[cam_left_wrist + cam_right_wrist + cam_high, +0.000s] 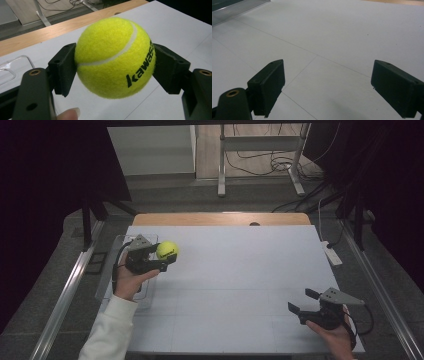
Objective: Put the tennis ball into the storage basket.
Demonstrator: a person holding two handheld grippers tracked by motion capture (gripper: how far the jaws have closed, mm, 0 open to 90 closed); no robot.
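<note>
A yellow tennis ball with black lettering is held above the white table at its left side. My left gripper is shut on the ball, and in the left gripper view the ball sits pressed between both black pads. Near the table's front right corner, my right gripper stands open with nothing between its jaws. The right gripper view has its own gripper over bare white tabletop.
A clear plastic tray lies at the table's left edge, under the left hand. The white table has a wooden strip along its far edge. A small white tag lies at the right edge. Metal rails run along both sides.
</note>
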